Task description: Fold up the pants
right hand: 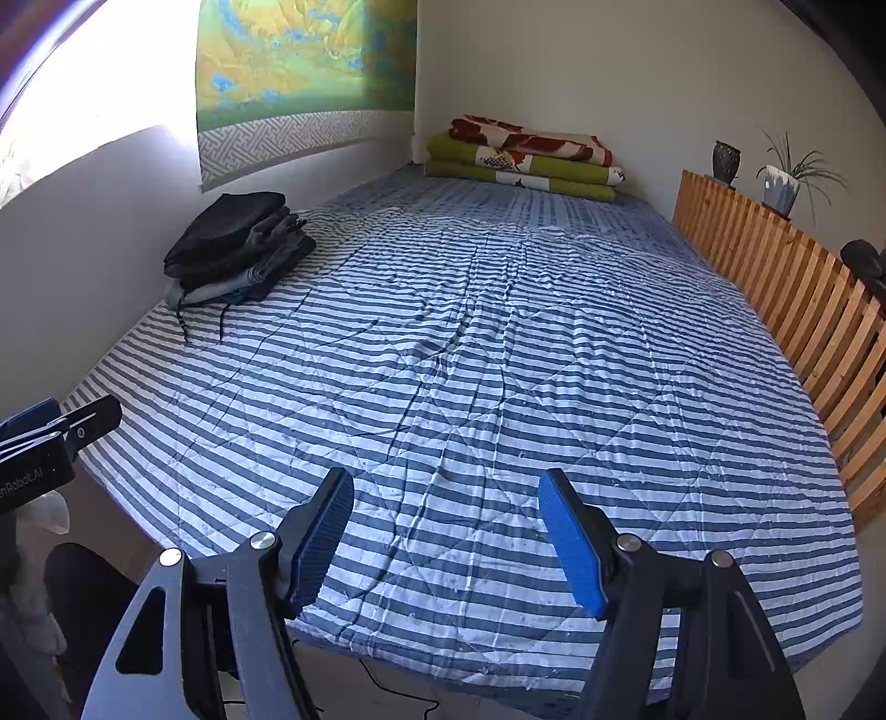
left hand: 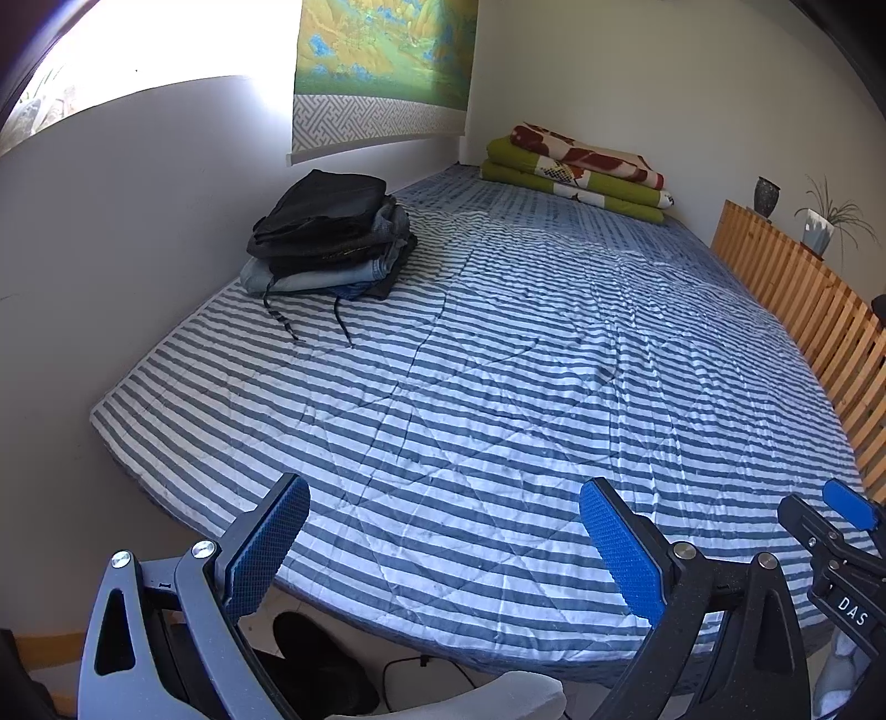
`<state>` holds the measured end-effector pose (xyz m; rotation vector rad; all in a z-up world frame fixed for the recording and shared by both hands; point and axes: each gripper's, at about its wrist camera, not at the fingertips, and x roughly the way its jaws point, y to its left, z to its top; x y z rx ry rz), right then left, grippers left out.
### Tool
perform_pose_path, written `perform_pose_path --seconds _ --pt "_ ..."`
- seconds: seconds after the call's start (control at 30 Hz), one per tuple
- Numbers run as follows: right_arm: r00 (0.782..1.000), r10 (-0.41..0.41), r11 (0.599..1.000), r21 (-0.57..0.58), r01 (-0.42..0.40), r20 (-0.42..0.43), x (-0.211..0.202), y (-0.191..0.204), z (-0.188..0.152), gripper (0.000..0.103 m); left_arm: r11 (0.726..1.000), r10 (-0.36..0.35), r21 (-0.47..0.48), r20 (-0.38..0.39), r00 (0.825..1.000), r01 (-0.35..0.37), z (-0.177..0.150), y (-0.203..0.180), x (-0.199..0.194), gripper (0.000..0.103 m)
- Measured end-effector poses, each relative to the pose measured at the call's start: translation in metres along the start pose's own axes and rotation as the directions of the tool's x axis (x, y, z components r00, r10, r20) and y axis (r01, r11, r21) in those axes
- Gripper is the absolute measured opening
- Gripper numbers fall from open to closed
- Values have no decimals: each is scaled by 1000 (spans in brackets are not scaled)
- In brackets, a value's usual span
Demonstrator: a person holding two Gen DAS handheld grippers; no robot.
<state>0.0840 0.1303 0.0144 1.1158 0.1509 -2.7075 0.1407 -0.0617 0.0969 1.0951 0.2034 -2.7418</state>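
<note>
Now both tongs, left gripper (left hand: 446, 545) and right gripper (right hand: 446, 545), gape wide and empty; best take one garment off the folded pile (left hand: 326, 238), lifting by its waistband.

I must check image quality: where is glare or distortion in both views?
Left wrist view: the window is overexposed white, and the fisheye bends the striped quilt. Right wrist view: the same glare top left; the wooden rail looks curved.
</note>
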Motion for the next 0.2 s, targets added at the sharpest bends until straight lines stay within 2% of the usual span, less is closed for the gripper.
perform_pose_path --seconds 0.2 --pt "1000 -11 1000 14 11 -19 11 -6 -1 66 999 -29 24 -20 999 30 3 -14 15 100"
